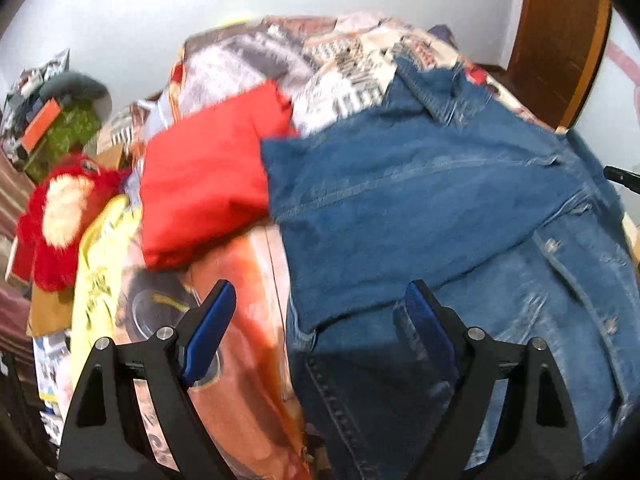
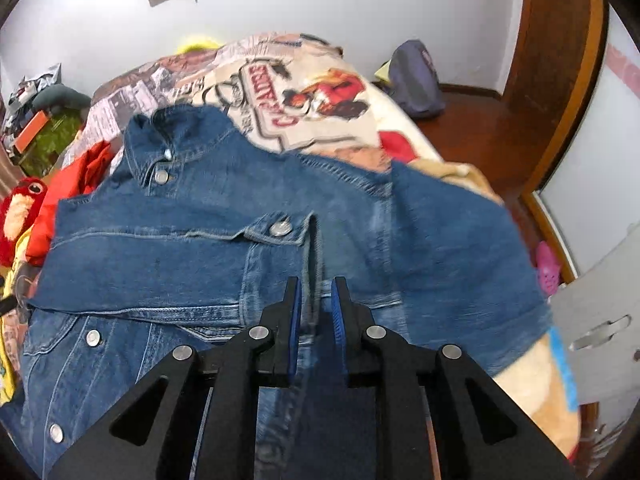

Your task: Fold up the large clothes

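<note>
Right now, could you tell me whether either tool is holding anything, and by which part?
The right tool has a fold of the denim jacket between its near-closed pads, near the chest pocket; whether they still pinch it cannot be told. The left tool is open and empty.

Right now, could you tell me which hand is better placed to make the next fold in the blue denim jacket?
Probably the right: its tool sits nearly closed around a jacket fold, while the left tool hangs open above the edge.
</note>
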`<control>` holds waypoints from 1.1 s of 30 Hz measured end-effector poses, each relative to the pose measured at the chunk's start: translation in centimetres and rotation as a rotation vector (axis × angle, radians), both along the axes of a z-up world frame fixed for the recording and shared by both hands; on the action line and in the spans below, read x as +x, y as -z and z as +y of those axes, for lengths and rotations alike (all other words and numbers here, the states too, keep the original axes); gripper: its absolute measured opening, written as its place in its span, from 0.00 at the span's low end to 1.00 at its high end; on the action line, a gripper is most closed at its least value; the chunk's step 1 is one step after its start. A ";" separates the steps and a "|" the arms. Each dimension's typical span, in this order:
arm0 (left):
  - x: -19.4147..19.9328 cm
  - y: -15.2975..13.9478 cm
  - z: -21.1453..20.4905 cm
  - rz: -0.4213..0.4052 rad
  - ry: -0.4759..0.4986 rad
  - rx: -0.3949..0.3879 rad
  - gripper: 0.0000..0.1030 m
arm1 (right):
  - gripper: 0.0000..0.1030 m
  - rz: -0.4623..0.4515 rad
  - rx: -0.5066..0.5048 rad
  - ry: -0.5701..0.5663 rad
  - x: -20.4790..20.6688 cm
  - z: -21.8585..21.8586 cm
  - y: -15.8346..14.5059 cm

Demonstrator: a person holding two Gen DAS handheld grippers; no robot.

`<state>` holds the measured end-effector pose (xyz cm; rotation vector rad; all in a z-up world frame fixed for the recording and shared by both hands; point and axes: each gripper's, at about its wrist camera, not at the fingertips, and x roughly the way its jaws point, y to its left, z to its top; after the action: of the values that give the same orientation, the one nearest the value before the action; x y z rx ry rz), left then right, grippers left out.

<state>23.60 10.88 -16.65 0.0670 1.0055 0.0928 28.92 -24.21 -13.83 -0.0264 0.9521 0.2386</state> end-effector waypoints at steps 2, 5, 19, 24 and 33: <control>0.5 -1.7 -0.6 -0.040 0.019 -0.003 0.84 | 0.18 -0.024 -0.003 0.018 -0.3 -0.9 -1.2; 1.7 -4.4 -1.5 -0.107 0.042 -0.003 0.84 | 0.44 -0.096 -0.008 0.076 -1.1 -3.2 -3.7; 8.2 -6.1 -8.9 -0.153 0.154 -0.074 0.86 | 0.55 -0.040 0.144 0.303 -2.1 -13.0 -2.2; 8.9 -3.2 -11.4 -0.083 0.196 -0.079 0.86 | 0.55 0.135 0.290 0.419 -0.5 -16.3 4.0; 9.0 -0.1 -11.6 -0.015 0.188 -0.066 0.86 | 0.55 0.203 0.507 0.559 2.2 -19.8 8.9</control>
<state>32.59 -0.76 -16.59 0.0999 0.9816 -0.1120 31.16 -44.02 -22.71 0.7324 1.0390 -0.0432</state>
